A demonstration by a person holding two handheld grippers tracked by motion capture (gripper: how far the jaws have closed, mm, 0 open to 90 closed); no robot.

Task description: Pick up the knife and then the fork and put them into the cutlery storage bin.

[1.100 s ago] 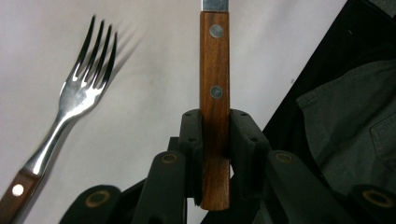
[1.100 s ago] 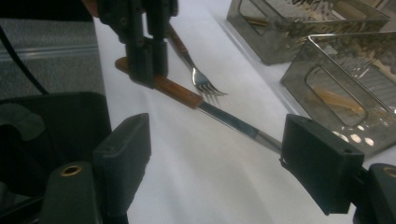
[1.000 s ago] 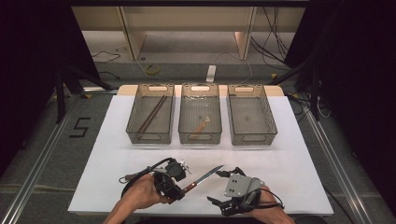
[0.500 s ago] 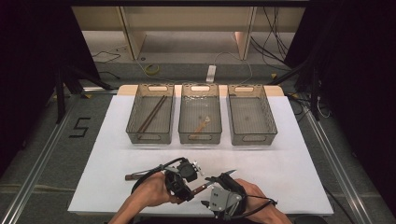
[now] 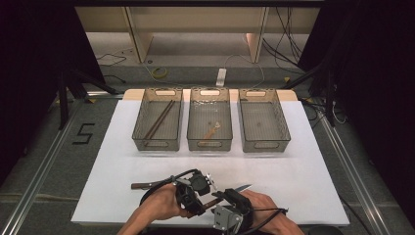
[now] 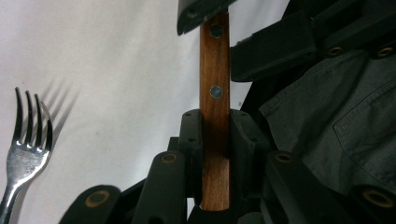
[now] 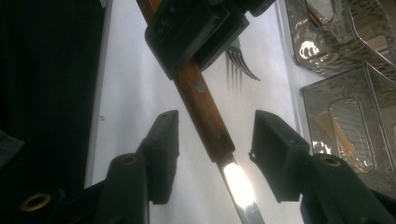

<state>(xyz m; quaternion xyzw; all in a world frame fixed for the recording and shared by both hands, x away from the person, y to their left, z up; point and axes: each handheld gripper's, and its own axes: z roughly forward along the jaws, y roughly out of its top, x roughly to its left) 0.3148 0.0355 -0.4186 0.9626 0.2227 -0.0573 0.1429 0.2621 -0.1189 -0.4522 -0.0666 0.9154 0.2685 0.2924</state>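
Left gripper (image 5: 195, 193) sits at the near edge of the table (image 5: 303, 166) in the high view, in my left hand (image 5: 156, 210), clamped on the wooden handle of a knife (image 5: 240, 187). Knife blade pokes out to the right, tip toward the far right. Right gripper (image 5: 230, 208) is just beside it on the near right, touching distance, in my right hand (image 5: 266, 208). Fork (image 5: 142, 185) lies on the white sheet left of my left gripper. Far side: three clear bins in a row; left bin (image 5: 157, 122) has two dark sticks, middle bin (image 5: 210, 122) has a small brownish item, can't tell what, right bin (image 5: 263, 122) next to it.

Left gripper view: my jaws are narrow & pressed on both sides of the knife handle (image 6: 215, 116), handle upright btw them, rivets showing. Other gripper's black body is at the handle's top end. Fork (image 6: 25, 149) lies at lower left, tines pointing up in frame.

Right gripper view: my jaws have just been closing, but pads are apart from the knife (image 7: 205, 109); handle end & start of the blade pass btw them w/ gaps each side. Left gripper (image 7: 196, 28) clamps the handle farther up. Fork tines (image 7: 240, 63) & bins (image 7: 345, 121) show beyond, at right.
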